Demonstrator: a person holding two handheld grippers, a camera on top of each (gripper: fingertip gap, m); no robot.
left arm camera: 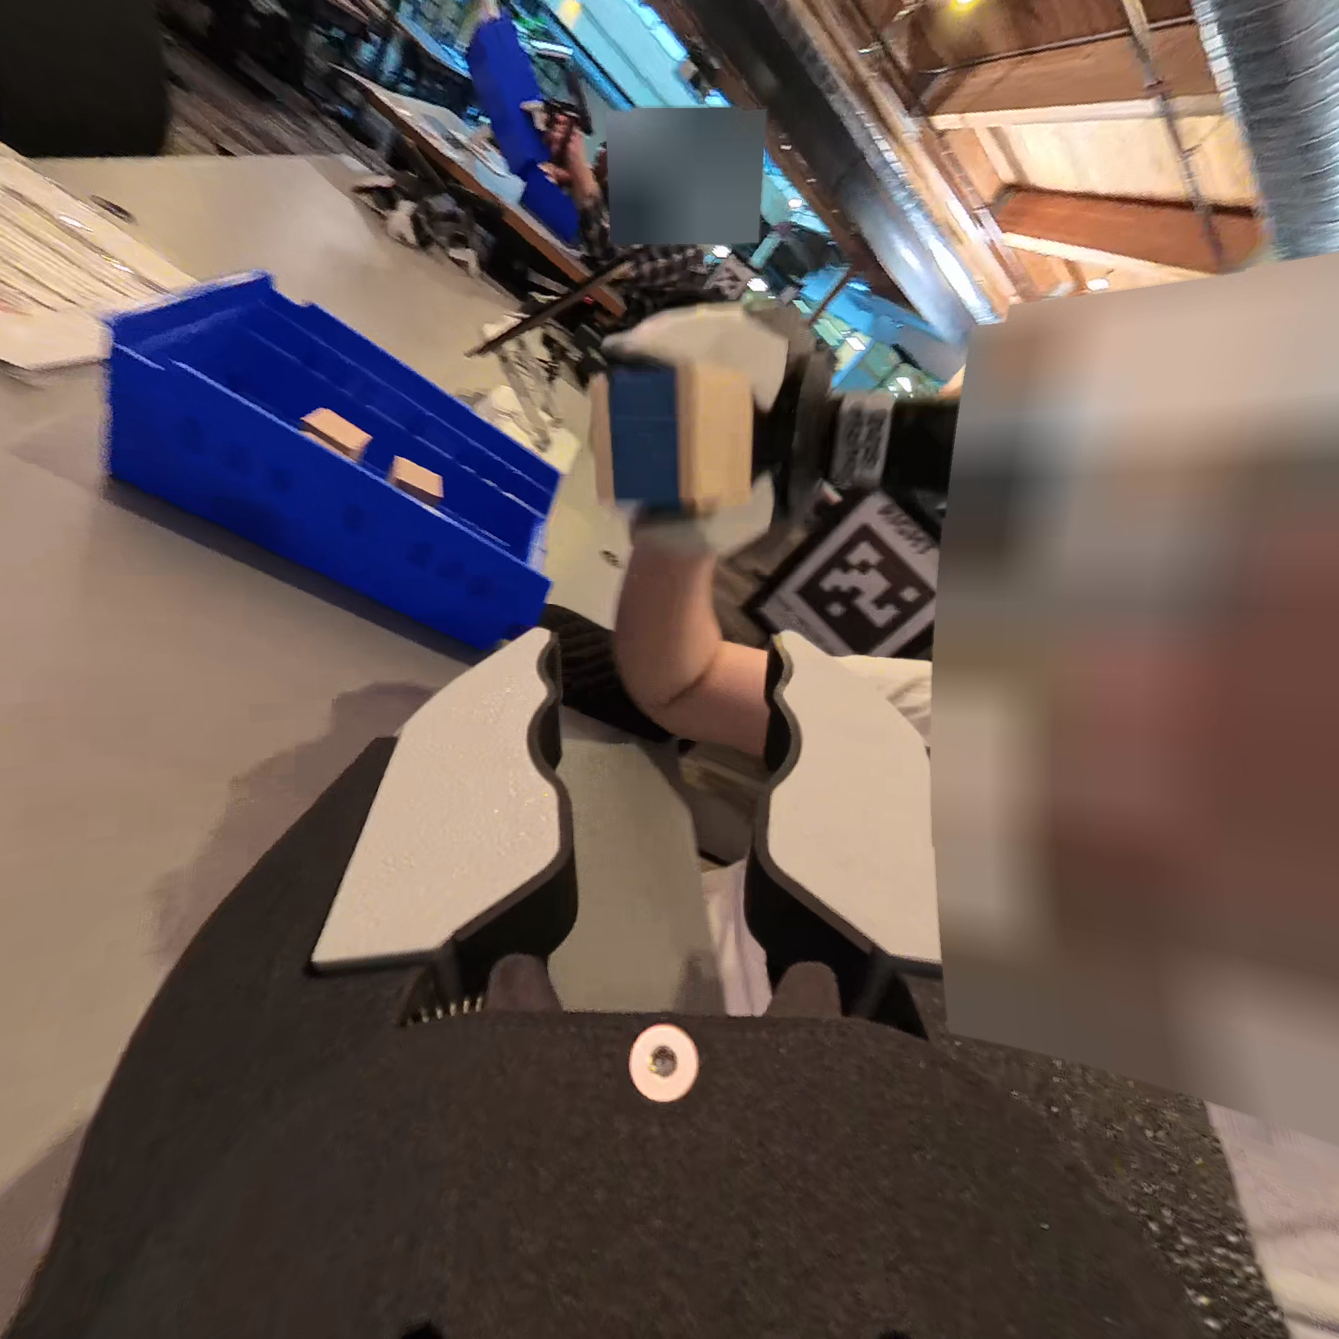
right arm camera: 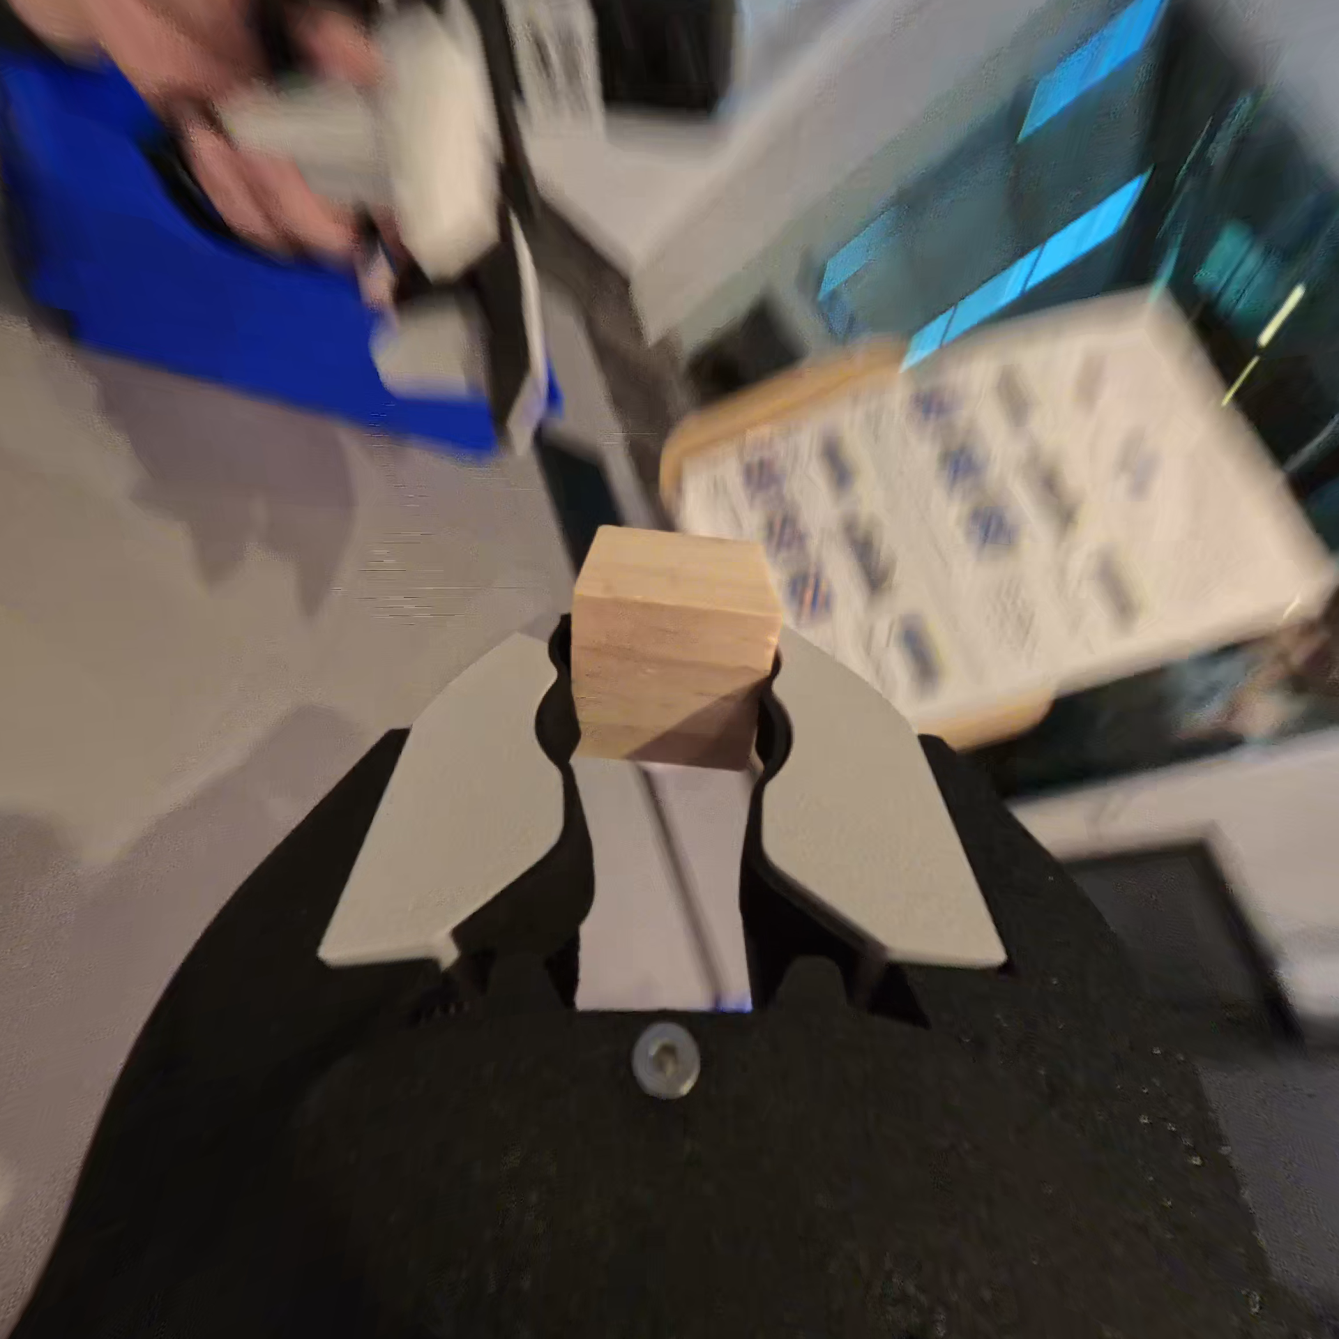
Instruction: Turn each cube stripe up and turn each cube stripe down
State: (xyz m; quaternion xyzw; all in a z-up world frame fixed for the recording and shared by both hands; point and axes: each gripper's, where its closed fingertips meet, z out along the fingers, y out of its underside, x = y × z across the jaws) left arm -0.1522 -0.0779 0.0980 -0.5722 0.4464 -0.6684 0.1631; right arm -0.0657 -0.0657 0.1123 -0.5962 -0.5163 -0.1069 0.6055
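My right gripper is shut on a plain wooden cube and holds it in the air; no stripe shows from this side. In the left wrist view the same cube shows a blue stripe on the face turned toward me, clamped between the right gripper's pale fingers. My left gripper is open and empty, below and short of that cube. It also shows as a blur in the right wrist view, held by a hand.
A blue bin stands on the grey table to the left with two wooden cubes inside. A white wood-rimmed tray holding several blue-striped cubes lies to the right, blurred. A person's forearm crosses behind my left fingers.
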